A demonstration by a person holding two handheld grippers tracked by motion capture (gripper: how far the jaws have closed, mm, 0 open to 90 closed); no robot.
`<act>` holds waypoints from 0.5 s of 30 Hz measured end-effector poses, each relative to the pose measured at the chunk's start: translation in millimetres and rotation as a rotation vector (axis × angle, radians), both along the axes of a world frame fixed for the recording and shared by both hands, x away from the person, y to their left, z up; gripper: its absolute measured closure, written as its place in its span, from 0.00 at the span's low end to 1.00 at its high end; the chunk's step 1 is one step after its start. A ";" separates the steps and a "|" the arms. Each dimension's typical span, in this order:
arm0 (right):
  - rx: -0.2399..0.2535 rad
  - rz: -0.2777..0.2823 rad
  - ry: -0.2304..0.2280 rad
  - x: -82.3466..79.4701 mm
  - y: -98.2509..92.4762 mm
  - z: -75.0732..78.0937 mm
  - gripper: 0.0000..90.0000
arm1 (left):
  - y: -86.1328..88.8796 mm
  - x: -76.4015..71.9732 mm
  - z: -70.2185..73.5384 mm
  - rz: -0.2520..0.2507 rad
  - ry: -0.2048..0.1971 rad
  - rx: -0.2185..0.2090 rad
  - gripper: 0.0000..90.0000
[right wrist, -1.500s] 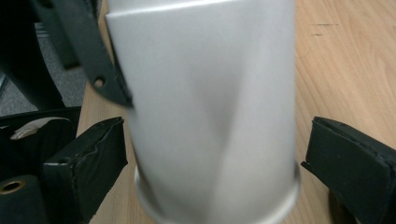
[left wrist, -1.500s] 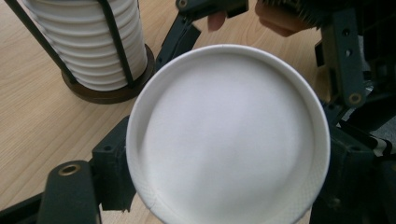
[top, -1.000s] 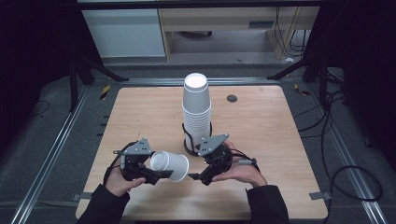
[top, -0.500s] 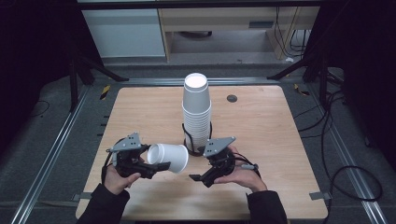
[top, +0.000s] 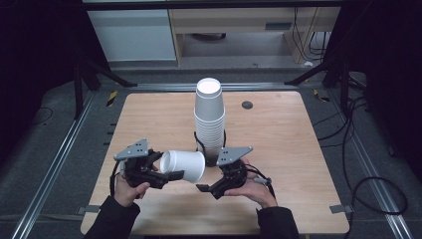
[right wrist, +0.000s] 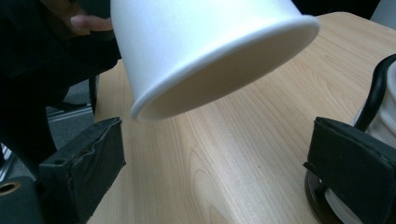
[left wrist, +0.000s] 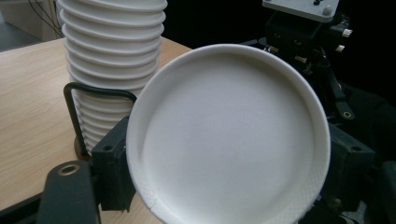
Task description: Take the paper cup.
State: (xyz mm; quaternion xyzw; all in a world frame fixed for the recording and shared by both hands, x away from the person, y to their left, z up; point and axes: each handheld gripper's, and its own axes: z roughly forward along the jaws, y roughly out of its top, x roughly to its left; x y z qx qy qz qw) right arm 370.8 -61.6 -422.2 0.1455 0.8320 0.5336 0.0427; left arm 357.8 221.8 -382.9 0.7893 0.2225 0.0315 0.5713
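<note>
Currently, the left gripper (top: pixel 164 172) clamps a single white paper cup (top: pixel 182 165) between its jaws, holding it on its side above the wooden table (top: pixel 278 134) near the front edge. In the left gripper view the cup's closed base (left wrist: pixel 229 135) faces the camera, with a black jaw pressed against each side of it. The cup's open rim points toward the right gripper (top: pixel 206 188), which sits just beside it. In the right gripper view that gripper's jaws stand wide apart with nothing between them, and the cup's rim (right wrist: pixel 224 65) hangs above and beyond them. The stack of cups (top: pixel 209 119) stands upright in a black wire holder (top: pixel 199 143) near the table's centre, just behind both grippers. The right gripper's grey plate (top: pixel 234 154) lies close to the holder's base.
</note>
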 end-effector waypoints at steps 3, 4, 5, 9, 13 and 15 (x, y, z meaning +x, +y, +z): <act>0.012 0.005 0.001 -0.1 0.4 0.3 0.04 | -2.9 -0.5 -1.4 -0.010 0.001 0.005 0.24; 0.018 0.007 0.000 -0.4 0.4 0.7 0.04 | -3.8 -0.5 -1.9 -0.016 0.004 0.003 0.24; 0.025 0.010 0.003 -0.6 0.4 1.0 0.04 | -4.5 -0.7 -2.2 -0.020 0.004 0.001 0.24; 0.036 0.017 0.002 -0.5 0.4 1.3 0.04 | -7.0 -1.7 -2.9 -0.042 0.005 -0.001 0.24; 0.036 0.030 0.005 -0.6 1.1 0.7 0.04 | -7.8 -2.6 -2.7 -0.064 0.007 -0.011 0.24; 0.038 0.039 0.006 -0.9 1.9 0.5 0.04 | -8.1 -3.0 -2.6 -0.072 0.004 -0.011 0.24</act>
